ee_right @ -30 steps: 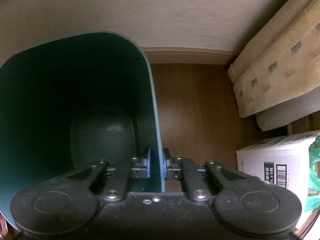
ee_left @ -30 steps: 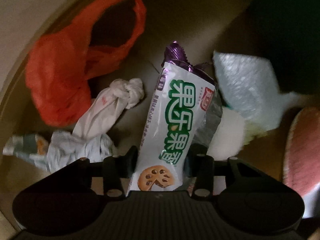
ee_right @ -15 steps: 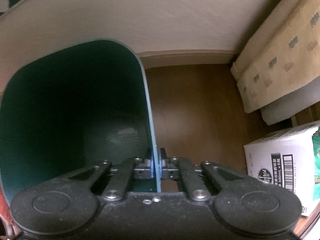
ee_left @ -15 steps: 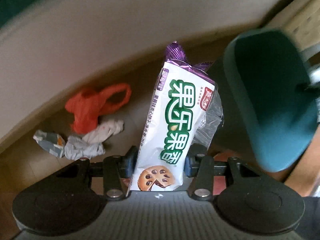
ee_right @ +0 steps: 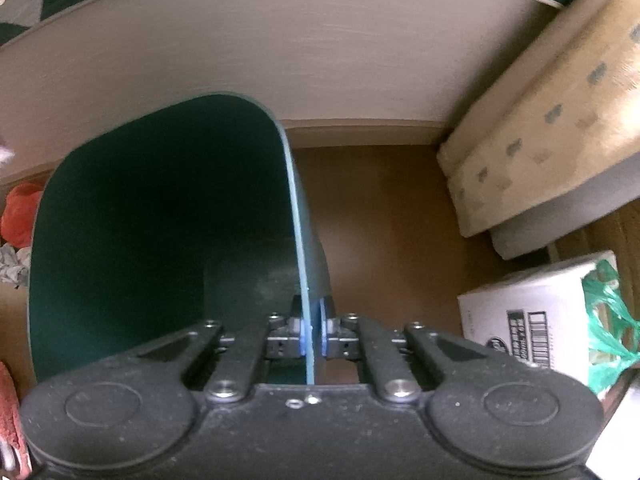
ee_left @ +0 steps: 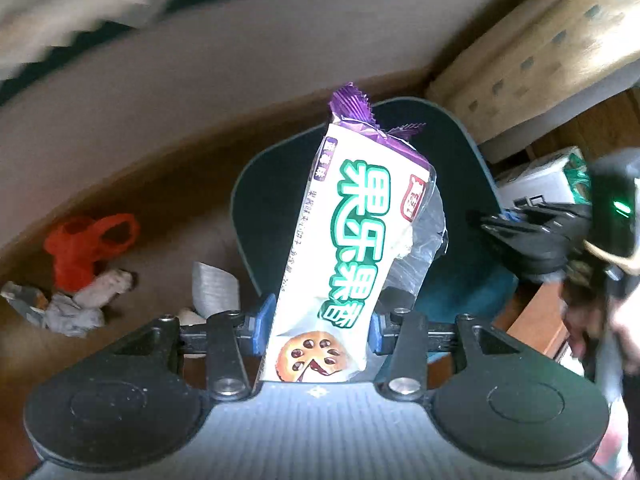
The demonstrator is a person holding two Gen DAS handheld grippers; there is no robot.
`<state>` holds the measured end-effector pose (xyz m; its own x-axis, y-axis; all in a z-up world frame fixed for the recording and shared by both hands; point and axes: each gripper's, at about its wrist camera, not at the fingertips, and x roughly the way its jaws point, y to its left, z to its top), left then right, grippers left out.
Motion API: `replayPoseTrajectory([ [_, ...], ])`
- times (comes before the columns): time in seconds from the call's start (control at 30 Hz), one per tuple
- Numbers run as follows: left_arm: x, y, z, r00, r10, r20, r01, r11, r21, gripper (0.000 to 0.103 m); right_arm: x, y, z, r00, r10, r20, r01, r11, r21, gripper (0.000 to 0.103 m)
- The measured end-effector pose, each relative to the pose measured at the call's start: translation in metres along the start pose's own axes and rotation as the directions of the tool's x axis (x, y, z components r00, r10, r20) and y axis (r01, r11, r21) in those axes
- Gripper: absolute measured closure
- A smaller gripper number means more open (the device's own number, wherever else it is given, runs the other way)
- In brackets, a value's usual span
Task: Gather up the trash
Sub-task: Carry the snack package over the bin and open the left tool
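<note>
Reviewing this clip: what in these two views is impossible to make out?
- Left wrist view: whether the white and purple snack wrapper holds anything; only its printed face shows.
- Left wrist view: most of the dark green plastic bin interior, hidden behind the wrapper.
- Left wrist view: the right gripper, blurred at the edge.
- Right wrist view: the bin floor, too dark.
- Right wrist view: the white cardboard box print, too small.

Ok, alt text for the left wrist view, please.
The left gripper holds a white snack wrapper above the open green bin. The right gripper grips the bin's rim at right; an orange bag and crumpled paper lie on the floor.
</note>
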<state>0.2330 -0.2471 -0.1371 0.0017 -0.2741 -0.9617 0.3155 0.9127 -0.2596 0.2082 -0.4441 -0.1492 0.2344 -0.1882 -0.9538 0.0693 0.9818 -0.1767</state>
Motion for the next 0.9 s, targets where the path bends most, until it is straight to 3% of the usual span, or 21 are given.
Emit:
replayPoseTrajectory([
  [0.27,0.059,-0.040,0.034,0.997,-0.011,-0.081,0.007,0.999,-0.040,0.059,-0.005,-0.023,-0.005,0.999,0.015,-0.036,-0.011,0.995,0.104,0.093],
  [0.53,0.086,-0.067,0.046,0.994,0.008,-0.110,-0.011,1.000,-0.027,0.053,-0.001,-0.034,-0.014,0.997,0.059,-0.042,-0.052,0.987,0.149,0.093],
  [0.67,0.087,-0.066,0.046,0.996,0.010,-0.094,-0.012,1.000,-0.022,0.033,-0.001,-0.033,-0.014,0.997,0.069,-0.040,-0.062,0.987,0.145,0.092],
  [0.73,0.089,-0.061,0.043,0.996,-0.013,-0.087,0.012,1.000,-0.017,0.028,-0.001,-0.032,-0.013,0.997,0.069,-0.040,-0.062,0.988,0.144,0.092],
  [0.9,0.081,-0.056,0.042,0.994,-0.054,-0.097,0.055,0.998,0.011,0.028,0.001,-0.033,-0.013,0.997,0.063,-0.042,-0.056,0.986,0.158,0.092],
])
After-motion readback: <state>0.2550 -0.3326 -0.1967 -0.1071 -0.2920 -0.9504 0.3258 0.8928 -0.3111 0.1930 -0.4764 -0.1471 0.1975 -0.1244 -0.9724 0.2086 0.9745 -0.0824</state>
